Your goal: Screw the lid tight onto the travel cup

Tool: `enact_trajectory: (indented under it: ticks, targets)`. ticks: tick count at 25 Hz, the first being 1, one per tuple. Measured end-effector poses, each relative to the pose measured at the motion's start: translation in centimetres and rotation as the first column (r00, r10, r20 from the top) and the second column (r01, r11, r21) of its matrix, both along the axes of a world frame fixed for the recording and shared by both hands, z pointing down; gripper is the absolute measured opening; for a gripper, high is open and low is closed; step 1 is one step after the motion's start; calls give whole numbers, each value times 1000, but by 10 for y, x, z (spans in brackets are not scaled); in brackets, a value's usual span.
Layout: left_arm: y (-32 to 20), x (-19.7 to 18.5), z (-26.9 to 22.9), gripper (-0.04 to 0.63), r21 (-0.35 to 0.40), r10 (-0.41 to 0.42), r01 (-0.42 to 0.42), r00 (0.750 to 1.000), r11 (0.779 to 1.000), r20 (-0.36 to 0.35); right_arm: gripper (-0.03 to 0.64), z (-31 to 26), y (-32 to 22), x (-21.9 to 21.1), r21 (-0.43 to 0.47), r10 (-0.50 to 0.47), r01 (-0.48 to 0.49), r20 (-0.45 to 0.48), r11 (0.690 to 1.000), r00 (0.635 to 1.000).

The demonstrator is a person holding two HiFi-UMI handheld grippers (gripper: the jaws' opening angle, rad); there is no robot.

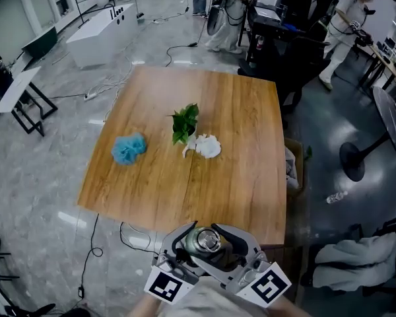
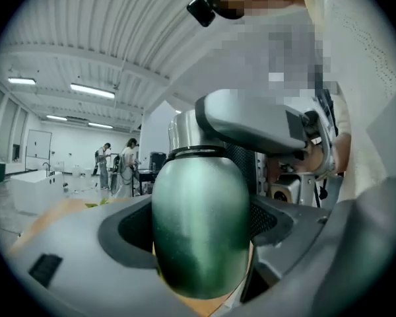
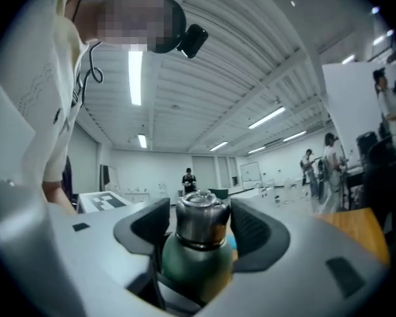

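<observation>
The dark green, rounded metal travel cup (image 2: 198,197) is held off the square wooden table (image 1: 237,111), just at its near edge and close against the person's body; both claws are on it at once. The left gripper (image 2: 201,233) has its two grey jaws closed against the green body, one on each side; the right gripper (image 3: 199,228) has its dark padded jaws clamped on the silver metal lid (image 3: 199,213) that sits on the cup's neck. The cup's long axis runs roughly upright; in the head view the lid's round top faces up towards the camera, with the green body hidden beneath it. In the left gripper view the rounded base end is nearest the lens and the lid end points away and up, towards the ceiling lights.

Out on the table, well apart from the cup, lie a blue fluffy ball (image 1: 129,148), a green leafy sprig (image 1: 185,123) and, just beside the sprig, a white crumpled lump (image 1: 206,146).
</observation>
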State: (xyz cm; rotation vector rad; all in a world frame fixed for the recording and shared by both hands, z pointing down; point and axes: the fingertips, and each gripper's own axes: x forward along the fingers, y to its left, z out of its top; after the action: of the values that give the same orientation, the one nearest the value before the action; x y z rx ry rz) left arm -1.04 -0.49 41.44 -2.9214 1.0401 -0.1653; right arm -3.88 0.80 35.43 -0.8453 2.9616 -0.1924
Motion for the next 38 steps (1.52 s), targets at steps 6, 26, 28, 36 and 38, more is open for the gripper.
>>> enact_trajectory:
  ticks: [6, 26, 28, 36, 38]
  targets:
    - [26, 12, -1, 394, -2, 213, -213, 975, 977, 65, 290, -8, 21, 4, 27, -375, 377, -43, 926, 926]
    - [9, 3, -8, 394, 38, 53, -54, 998, 998, 33, 305, -13, 12, -1, 2, -313, 313, -19, 950, 949]
    - [15, 3, -10, 394, 36, 93, -94, 995, 995, 34, 304, -13, 22, 3, 2, -430, 431, -54, 903, 901]
    - [5, -8, -11, 394, 26, -9, 8, 1000, 1000, 7, 250, -22, 8, -1, 96, -250, 248, 12, 964, 968]
    - [-1, -10, -9, 394, 19, -66, 66, 998, 998, 6, 250, -23, 1, -1, 84, -93, 89, 48, 992, 994]
